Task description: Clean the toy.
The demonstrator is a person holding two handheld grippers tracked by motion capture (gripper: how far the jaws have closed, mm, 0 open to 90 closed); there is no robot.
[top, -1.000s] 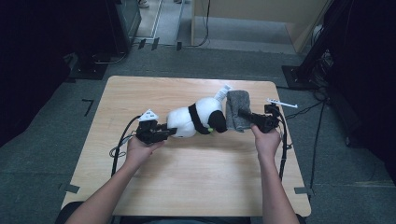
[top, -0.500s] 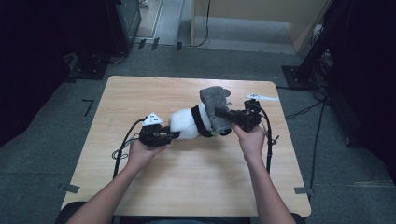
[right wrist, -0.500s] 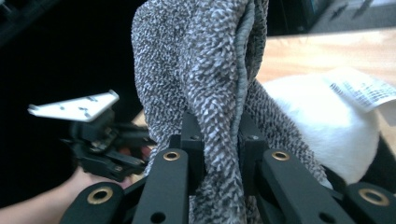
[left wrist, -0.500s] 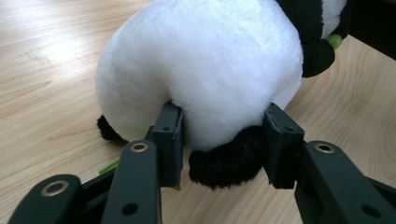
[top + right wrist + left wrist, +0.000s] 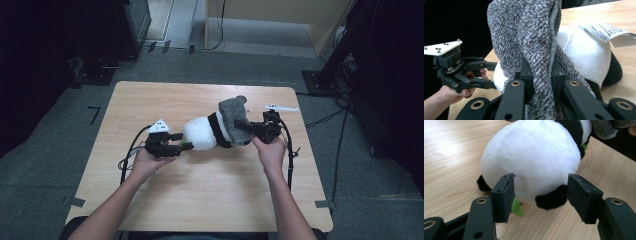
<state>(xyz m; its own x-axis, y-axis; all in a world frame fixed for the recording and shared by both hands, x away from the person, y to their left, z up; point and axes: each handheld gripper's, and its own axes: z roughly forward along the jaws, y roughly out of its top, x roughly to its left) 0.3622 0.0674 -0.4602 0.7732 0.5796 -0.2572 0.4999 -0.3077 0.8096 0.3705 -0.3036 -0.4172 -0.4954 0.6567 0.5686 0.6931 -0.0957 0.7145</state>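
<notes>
Nearest to us, two forearms come in over the table's [image 5: 165,200] near edge, one hand on each gripper. Our left gripper [image 5: 176,148] sits left of the table's middle, pointing toward the right edge. In the left gripper view its jaws stand apart and have just been opening; the pads press on nothing. The rounded white rear of the plush panda [image 5: 531,160] sits just beyond and between them, with one black foot [image 5: 551,200] low between the pads and a scrap of green [image 5: 517,207] poking out beside the left pad.

Farther in, around the table's middle, the plush panda lies on its side on the wood, its white rear toward the left gripper and its black band and head toward the right edge. Our right gripper [image 5: 252,129] comes in from the right side and is clamped tight on a grey knitted cloth [image 5: 234,120]. In the right gripper view the two jaws pinch a fold of that cloth, which rises in front of the camera and drapes over the panda's head end. A white printed label [image 5: 606,31] sticks up from the panda behind it.

Beyond, near the table's far right corner, a small white item [image 5: 281,107] lies alone on the wood.
</notes>
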